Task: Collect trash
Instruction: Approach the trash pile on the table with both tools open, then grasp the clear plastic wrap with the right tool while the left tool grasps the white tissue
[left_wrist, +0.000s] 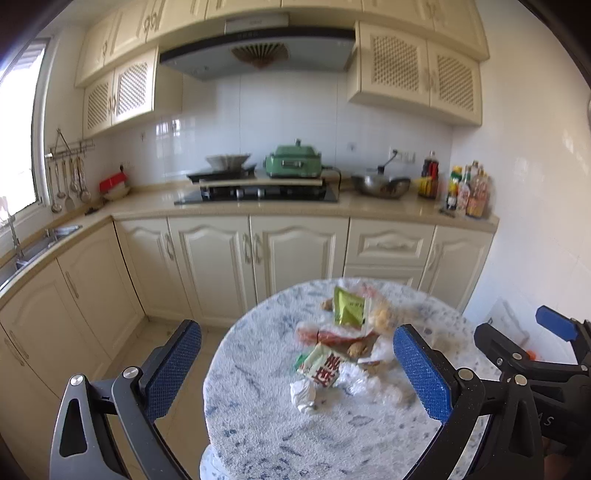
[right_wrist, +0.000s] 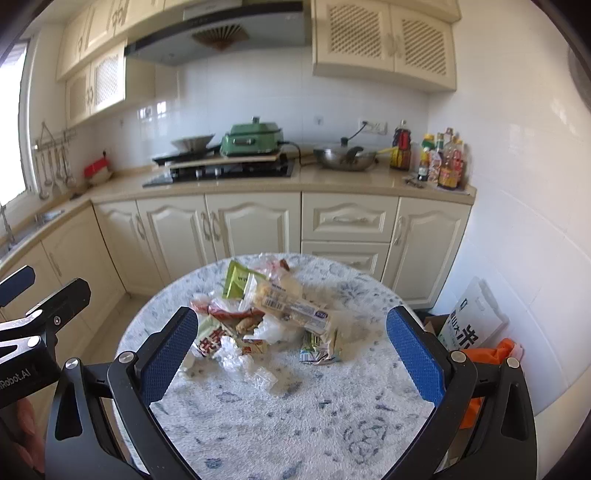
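Evidently nothing is picked up yet: the left hand-held gripper (left_wrist: 297, 365) and the right hand-held gripper (right_wrist: 291, 354) both hang wide open and empty above the round worktop (right_wrist: 295, 413), each framing the trash pile (right_wrist: 266, 314) heaped at its middle, likely so either can drop onto a wrapper.

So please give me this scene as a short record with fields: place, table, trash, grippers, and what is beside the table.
place: kitchen, stove on the counter behind
table: round table with a blue-speckled white cover
trash: pile of wrappers near the table's middle, with a green packet and a crumpled tissue
left gripper: open, holds nothing
right gripper: open, holds nothing
beside the table: white bag with print and something orange, on the right
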